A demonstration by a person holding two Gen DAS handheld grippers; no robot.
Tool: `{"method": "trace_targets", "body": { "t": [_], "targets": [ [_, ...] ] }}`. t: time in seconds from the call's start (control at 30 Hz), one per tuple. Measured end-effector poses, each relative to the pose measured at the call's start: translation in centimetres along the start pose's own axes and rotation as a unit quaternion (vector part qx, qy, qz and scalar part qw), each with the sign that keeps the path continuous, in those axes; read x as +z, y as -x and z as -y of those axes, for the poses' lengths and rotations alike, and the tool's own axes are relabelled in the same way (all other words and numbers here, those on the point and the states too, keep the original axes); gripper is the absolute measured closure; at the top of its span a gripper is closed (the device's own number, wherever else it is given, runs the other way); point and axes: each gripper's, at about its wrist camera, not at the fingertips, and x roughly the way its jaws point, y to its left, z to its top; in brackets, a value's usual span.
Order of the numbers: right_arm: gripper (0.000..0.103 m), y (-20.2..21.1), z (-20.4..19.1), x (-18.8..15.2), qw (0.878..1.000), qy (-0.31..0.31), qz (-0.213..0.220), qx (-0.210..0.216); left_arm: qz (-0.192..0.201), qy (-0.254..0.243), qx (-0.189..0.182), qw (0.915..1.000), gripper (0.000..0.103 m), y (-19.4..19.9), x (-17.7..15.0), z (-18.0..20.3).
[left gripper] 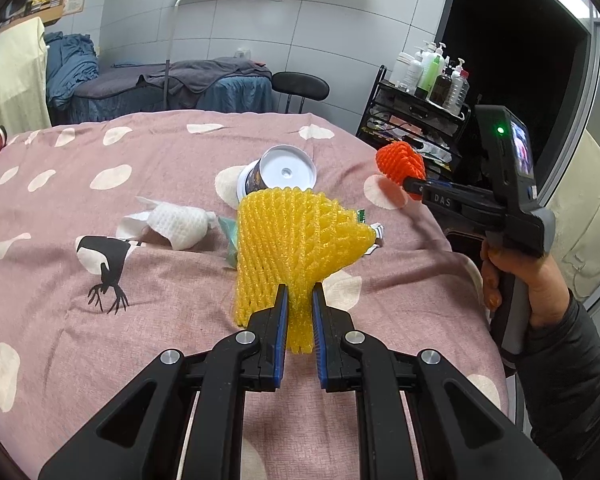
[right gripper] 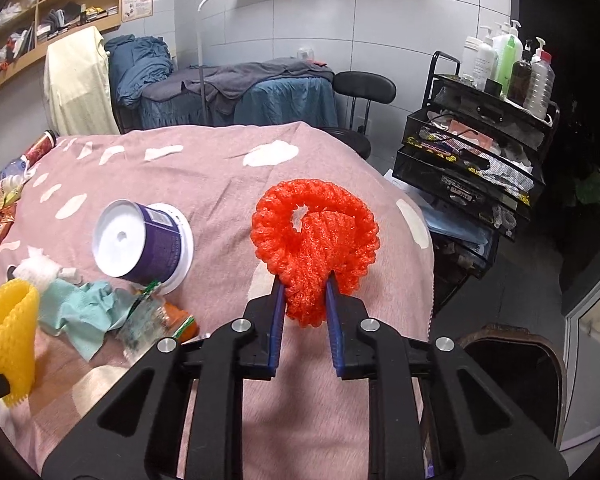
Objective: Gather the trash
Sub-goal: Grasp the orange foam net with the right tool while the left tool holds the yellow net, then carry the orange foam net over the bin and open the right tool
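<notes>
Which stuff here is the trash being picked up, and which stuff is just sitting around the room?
Trash for the job:
- yellow foam net, in the left gripper
- orange foam net, in the right gripper
- purple tub
- white tissue
- teal cloth scrap
- snack wrapper

Just lying about:
- bottles on the black cart
- black stool
- pink bedspread

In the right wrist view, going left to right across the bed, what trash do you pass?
yellow foam net → teal cloth → purple tub → orange foam net, pinched in the right gripper.
</notes>
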Motion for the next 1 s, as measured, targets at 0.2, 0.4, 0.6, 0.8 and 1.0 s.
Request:
{"method": "trace_targets", "body": {
  "t": [0.2, 0.4, 0.6, 0.8, 1.0],
  "targets": [
    [0.083, 2.7, 0.6, -1.4, 1.0, -0.017, 0.011, 0.016, 0.002, -0.005, -0.007, 1.0, 0.091, 0.2, 0.0, 0.7],
    [0.083, 5.4, 1.3, -2.7, 0.999, -0.037, 0.024, 0.024, 0.004, -0.006, -0.018, 0.9998, 0.091, 0.3, 0.0, 1.4],
    [0.083, 8.4, 2.3, -4.3, 0.997, -0.062, 0.042, 0.027, 0.005, -0.009, -0.03, 0.9995, 0.091, 0.6, 0.0, 2.4],
    [0.083, 11.4, 4.0, -6.3, 0.994, -0.093, 0.063, 0.013, 0.006, -0.017, -0.046, 0.9988, 0.091, 0.7, -0.1, 3.7],
    [0.083, 13.3, 6.3, -8.5, 0.989, -0.125, 0.069, -0.025, 0.009, -0.033, -0.064, 0.9974, 0.091, 0.8, -0.1, 5.6]
  ]
}}
